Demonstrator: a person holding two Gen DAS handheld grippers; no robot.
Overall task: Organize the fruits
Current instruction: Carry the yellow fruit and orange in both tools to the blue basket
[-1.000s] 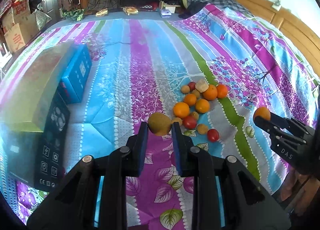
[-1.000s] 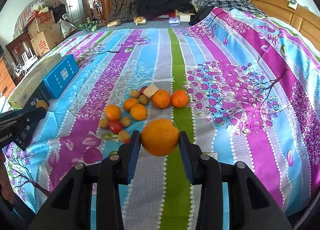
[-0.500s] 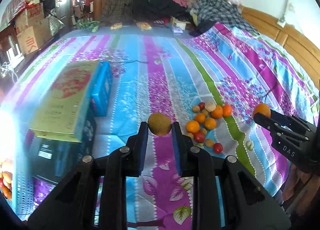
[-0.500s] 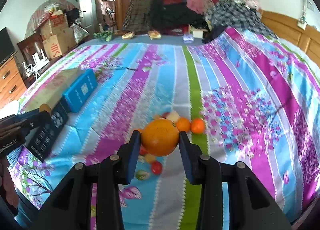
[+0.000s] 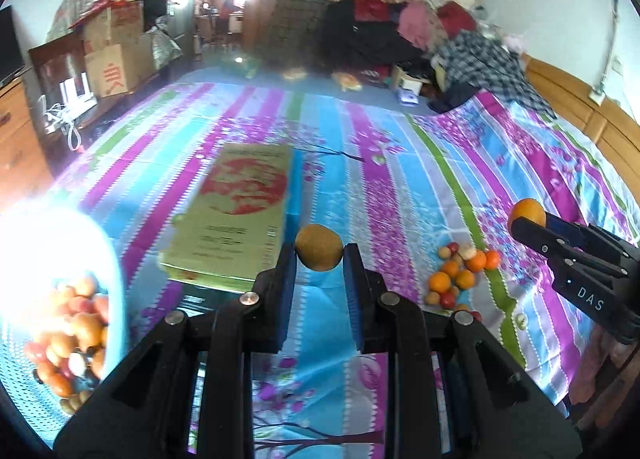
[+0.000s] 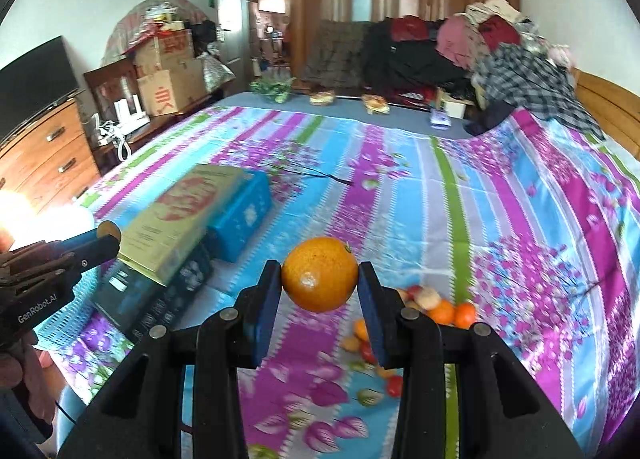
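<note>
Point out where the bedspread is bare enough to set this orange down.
Bare bedspread runs between the stacked boxes and the loose fruit pile, and right of that pile toward the wooden headboard. Crowded spots: the fruit pile, the boxes, the clothes heap at the far edge.

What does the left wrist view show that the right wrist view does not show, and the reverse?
Only the left wrist view shows a light blue basket with small fruits inside, at far left. Only the right wrist view shows a television above a wooden dresser. Both show the brown fruit in the left hand-held gripper, the orange in the right hand-held gripper, the fruit pile and the boxes.
</note>
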